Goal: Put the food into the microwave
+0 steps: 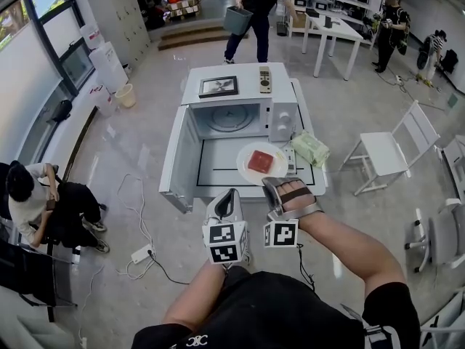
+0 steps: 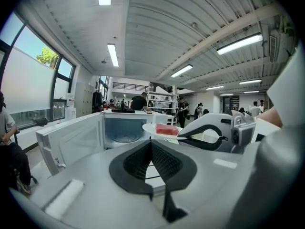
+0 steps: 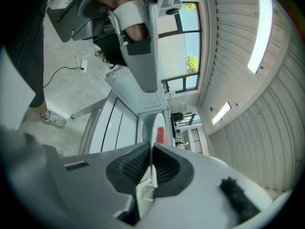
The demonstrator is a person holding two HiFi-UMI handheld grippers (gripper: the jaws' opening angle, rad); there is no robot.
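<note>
A white plate (image 1: 251,171) with a red block of food (image 1: 261,161) hangs over the white table (image 1: 218,177), just in front of the microwave (image 1: 283,120). The microwave door (image 1: 176,158) stands swung open to the left, showing the glass turntable (image 1: 228,118). My right gripper (image 1: 279,187) is shut on the plate's near rim. The right gripper view shows the plate (image 3: 155,130) edge-on between the pads, with the food (image 3: 161,135) beyond. My left gripper (image 1: 229,198) sits shut and empty to the left of the plate. In the left gripper view, the plate (image 2: 153,128) and right gripper (image 2: 209,133) are ahead to the right.
A remote (image 1: 265,78) and a framed picture (image 1: 219,86) lie on top of the microwave. A green bag (image 1: 310,149) rests on the table's right side. A white chair (image 1: 383,153) stands to the right. A power strip (image 1: 141,253) and cable lie on the floor at left. People stand and sit around.
</note>
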